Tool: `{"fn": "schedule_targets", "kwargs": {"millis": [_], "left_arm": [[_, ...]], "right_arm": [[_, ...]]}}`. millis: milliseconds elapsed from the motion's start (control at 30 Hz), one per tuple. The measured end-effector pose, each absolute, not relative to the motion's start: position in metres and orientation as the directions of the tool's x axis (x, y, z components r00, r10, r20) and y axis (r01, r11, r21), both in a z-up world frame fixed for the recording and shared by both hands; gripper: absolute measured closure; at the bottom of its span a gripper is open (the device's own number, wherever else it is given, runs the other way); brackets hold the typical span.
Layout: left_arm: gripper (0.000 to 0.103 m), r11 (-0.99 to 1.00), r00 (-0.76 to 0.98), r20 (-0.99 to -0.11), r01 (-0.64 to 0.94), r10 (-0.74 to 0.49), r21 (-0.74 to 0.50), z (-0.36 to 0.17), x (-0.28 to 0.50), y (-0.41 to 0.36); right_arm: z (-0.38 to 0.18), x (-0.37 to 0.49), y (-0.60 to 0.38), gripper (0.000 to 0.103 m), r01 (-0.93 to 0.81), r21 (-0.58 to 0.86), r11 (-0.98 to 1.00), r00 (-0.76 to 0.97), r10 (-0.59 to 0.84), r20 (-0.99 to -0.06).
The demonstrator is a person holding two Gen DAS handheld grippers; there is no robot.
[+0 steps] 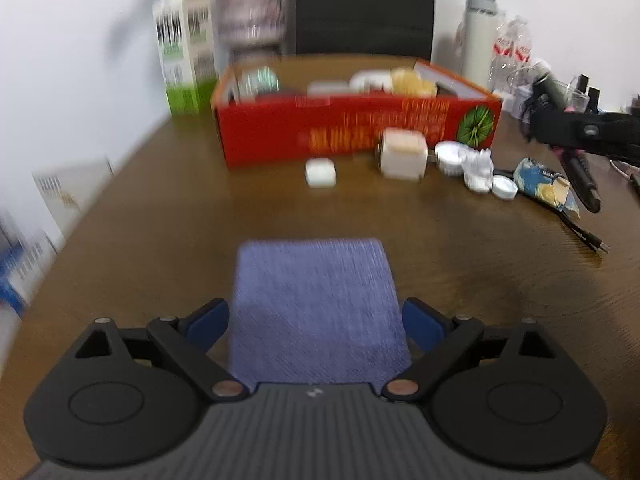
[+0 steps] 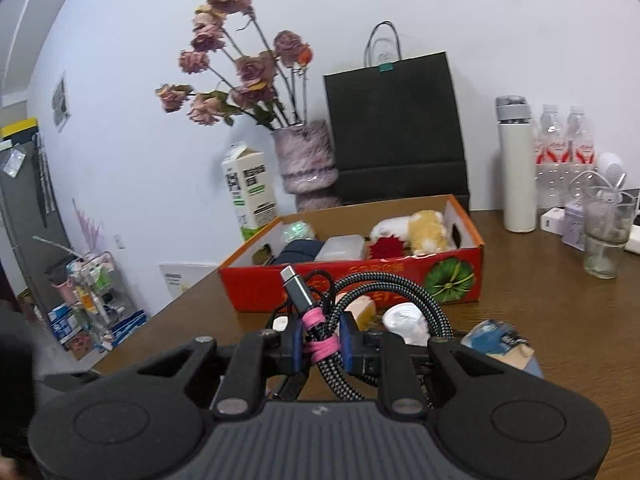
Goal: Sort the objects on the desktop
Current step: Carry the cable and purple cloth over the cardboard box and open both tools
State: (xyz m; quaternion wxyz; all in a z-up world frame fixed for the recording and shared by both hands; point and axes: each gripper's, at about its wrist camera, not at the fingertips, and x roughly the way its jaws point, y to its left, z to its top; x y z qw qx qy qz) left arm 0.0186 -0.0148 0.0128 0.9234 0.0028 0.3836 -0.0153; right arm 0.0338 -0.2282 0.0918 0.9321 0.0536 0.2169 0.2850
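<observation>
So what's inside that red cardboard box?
The red cardboard box holds a yellow-and-white plush toy, red flower, translucent case and dark pouch; anything beneath is hidden.

Left gripper low over the table, jaws spread wide — blue pads on either side of a purple cloth, contact unclear in the blur. Right gripper raised off the table, jaws pinched tight on a coiled cable bundle — seen at right edge of left view
</observation>
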Motion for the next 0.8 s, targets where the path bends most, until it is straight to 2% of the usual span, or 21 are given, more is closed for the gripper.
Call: {"fn": "schedule_targets", "kwargs": {"millis": [67,100,133,200,367,667,733,800], "left_arm": [[0.028,1.0,0.717,-0.696,0.005,-0.022,-0.027,0.012,0.02,-0.011],[0.063,1.0,0.733,-0.68,0.004,-0.003,0.001,0.013,0.018,-0.013],[0.094,1.0,0.738,-0.675,0.011,-0.014,-0.008,0.015,0.017,-0.012],[0.096,0.997,0.723,-0.688,0.018,-0.068,-0.08,0.018,0.019,-0.006],[0.098,0.999,0.771,-0.637,-0.023,-0.011,-0.045,0.037,0.018,-0.001],[0.098,0.993,0.912,-0.404,0.037,-0.078,-0.108,0.132,0.06,0.008],[0.098,0.984,0.923,-0.366,0.057,-0.115,-0.166,0.15,0.09,0.012],[0.098,0.968,0.915,-0.368,0.082,-0.167,-0.236,0.161,0.126,0.017]], "right_arm": [[0.09,0.03,-0.228,0.085,-0.521,0.224,0.824,0.736,0.566,-0.37],[0.09,0.03,-0.227,0.085,-0.523,0.225,0.822,0.735,0.568,-0.37],[0.089,0.03,-0.227,0.085,-0.524,0.225,0.822,0.734,0.569,-0.371],[0.087,0.032,-0.227,0.085,-0.517,0.23,0.825,0.735,0.565,-0.375],[0.089,0.033,-0.226,0.085,-0.514,0.233,0.826,0.739,0.564,-0.369],[0.129,0.064,-0.223,0.085,-0.516,0.193,0.835,0.781,0.551,-0.294],[0.141,0.091,-0.217,0.085,-0.529,0.184,0.828,0.774,0.56,-0.295],[0.149,0.119,-0.209,0.085,-0.527,0.179,0.831,0.771,0.556,-0.311]]}}
